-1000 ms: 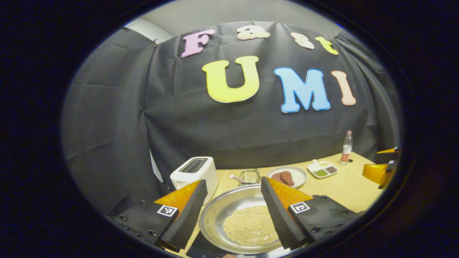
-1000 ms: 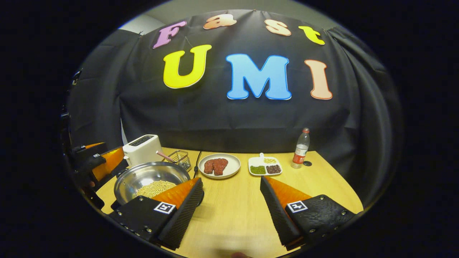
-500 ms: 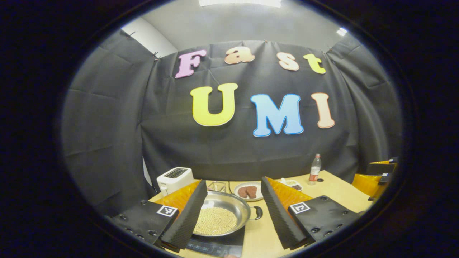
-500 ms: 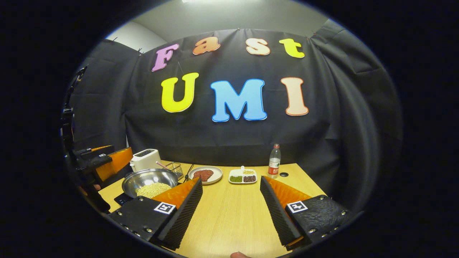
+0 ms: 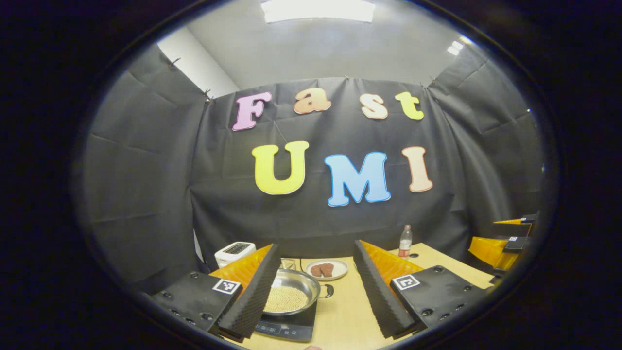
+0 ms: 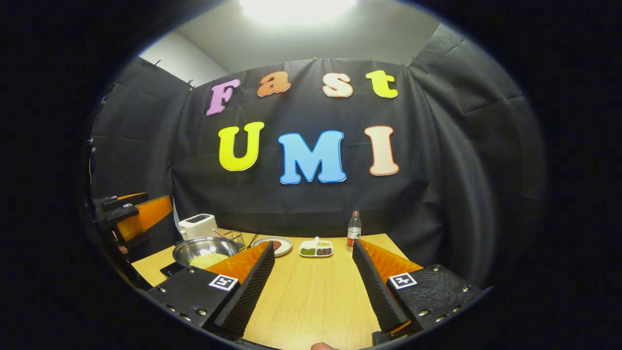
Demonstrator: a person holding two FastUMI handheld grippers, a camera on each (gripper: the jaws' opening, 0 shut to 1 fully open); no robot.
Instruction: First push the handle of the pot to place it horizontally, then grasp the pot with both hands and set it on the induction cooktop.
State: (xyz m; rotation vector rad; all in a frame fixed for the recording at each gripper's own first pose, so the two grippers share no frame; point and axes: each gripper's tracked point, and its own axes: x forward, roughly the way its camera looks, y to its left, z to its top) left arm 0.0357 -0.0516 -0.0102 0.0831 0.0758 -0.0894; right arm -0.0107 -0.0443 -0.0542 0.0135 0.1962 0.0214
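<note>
A steel pot (image 5: 294,294) holding yellow beans sits on the black induction cooktop (image 5: 286,328), one small black handle pointing right. My left gripper (image 5: 316,291) is open and held back from the pot, its left finger overlapping the pot's near side in the image. In the right gripper view the pot (image 6: 201,249) rests at the left on the cooktop (image 6: 171,269). My right gripper (image 6: 313,287) is open above bare wood. The left gripper (image 6: 131,216) hangs at the far left there, and the right gripper (image 5: 505,238) shows at the right edge of the left gripper view.
A white toaster (image 6: 198,225), a wire basket (image 6: 236,238), a plate of meat (image 6: 277,244), a divided dish (image 6: 316,249) and a bottle (image 6: 354,229) line the back of the wooden table (image 6: 311,296).
Both grippers have drawn back and up from the pot, which now looks smaller and farther off. The pot stays on the cooktop. Both stay open.
</note>
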